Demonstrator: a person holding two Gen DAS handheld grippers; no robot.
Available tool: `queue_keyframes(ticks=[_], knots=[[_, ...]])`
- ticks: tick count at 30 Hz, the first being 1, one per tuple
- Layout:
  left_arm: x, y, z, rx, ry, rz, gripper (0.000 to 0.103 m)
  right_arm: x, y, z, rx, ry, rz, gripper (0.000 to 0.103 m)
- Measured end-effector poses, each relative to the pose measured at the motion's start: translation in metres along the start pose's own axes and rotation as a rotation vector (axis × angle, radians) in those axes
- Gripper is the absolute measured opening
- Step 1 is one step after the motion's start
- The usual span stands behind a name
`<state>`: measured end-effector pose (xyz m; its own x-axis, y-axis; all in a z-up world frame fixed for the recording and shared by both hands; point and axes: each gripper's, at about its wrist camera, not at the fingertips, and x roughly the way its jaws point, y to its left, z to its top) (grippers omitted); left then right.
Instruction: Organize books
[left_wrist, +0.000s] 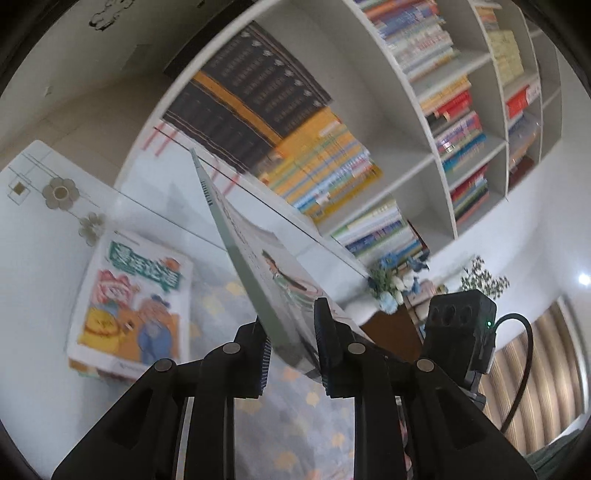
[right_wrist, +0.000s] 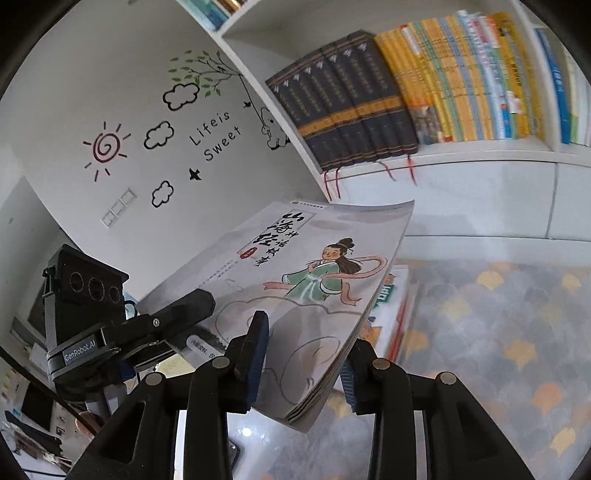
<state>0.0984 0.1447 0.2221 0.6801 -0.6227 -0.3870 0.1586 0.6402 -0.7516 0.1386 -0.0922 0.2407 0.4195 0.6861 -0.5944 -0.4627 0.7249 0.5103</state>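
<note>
Both grippers are gripping the same thin picture book (right_wrist: 295, 280), its pale cover showing a figure in a green robe. The right gripper (right_wrist: 301, 365) is pinching the book's lower edge, its 2 fingers narrowed down to the thickness of the pages, 1 pad lying on the front cover and the other behind the page block. The left gripper (left_wrist: 291, 343) is closed the same way on the book (left_wrist: 258, 273) near its spine end, and from there the book is running up and away from the fingers, edge-on and tilted. In the right wrist view the left gripper (right_wrist: 177, 314) is showing at the left, clamped on the book's far corner.

The book is being held in the air, off the surface below. Ahead of the right gripper and above it, a white bookshelf (right_wrist: 461, 157) is holding a row of dark volumes (right_wrist: 343, 99) leaning beside yellow-spined books (right_wrist: 461, 77). Below and to the left of the left gripper, a second picture book (left_wrist: 133, 306) with a colourful cover is lying flat on the white table (left_wrist: 33, 266), beside a patterned grey mat (left_wrist: 295, 424).
</note>
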Motion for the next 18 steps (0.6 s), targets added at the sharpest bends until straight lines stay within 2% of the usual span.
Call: queue_keyframes(ticks=[5,11,18], knots=[[0.021,0.043,0.012,-0.043,0.037,0.030,0.019,0.049,-0.002,0.004,-0.003,0.064,-0.061,0.034],[0.047,0.088,0.005,-0.088,0.100,0.066,0.019,0.095,-0.026,-0.009,0.039,0.144,-0.091,0.034],[0.065,0.118,-0.003,-0.117,0.148,0.088,0.018,0.124,-0.038,-0.018,0.021,0.190,-0.149,0.034]])
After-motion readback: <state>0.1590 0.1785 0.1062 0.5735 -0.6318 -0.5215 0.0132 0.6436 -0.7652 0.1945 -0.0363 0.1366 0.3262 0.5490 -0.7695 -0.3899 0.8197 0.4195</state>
